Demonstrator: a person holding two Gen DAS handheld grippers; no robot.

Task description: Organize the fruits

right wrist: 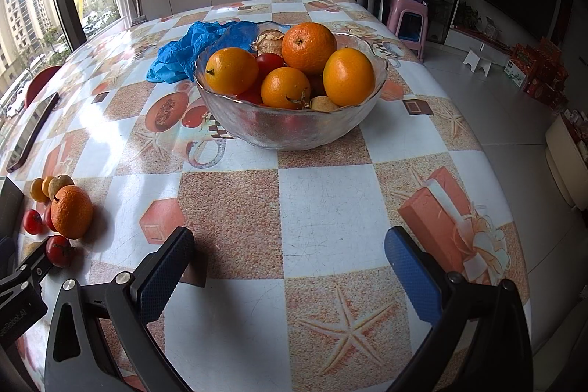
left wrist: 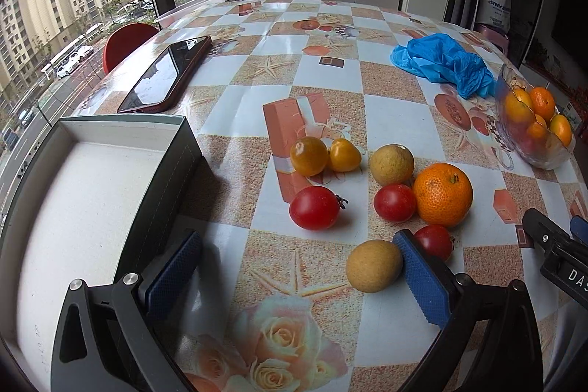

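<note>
A: Jaws of the left gripper [left wrist: 297,267] stand released, nothing between them. Jaws of the right gripper [right wrist: 290,267] likewise stand wide apart over bare worktop [right wrist: 330,208].

B: Location of the fruit?

A: Loose cluster on the worktop ahead of the left gripper: one orange [left wrist: 443,194], three red tomatoes [left wrist: 314,207], two yellow tomatoes [left wrist: 308,156], two tan round fruits [left wrist: 374,266]. The nearest tan one lies just beside the left gripper's right pad.

B: Containers?

A: Open box [left wrist: 92,171] at left, its interior bare. Glass bowl [right wrist: 290,131] ahead of the right gripper, holding oranges and tomatoes. Blue bag [right wrist: 191,50] behind it; phone [left wrist: 165,74] beyond the box.
</note>
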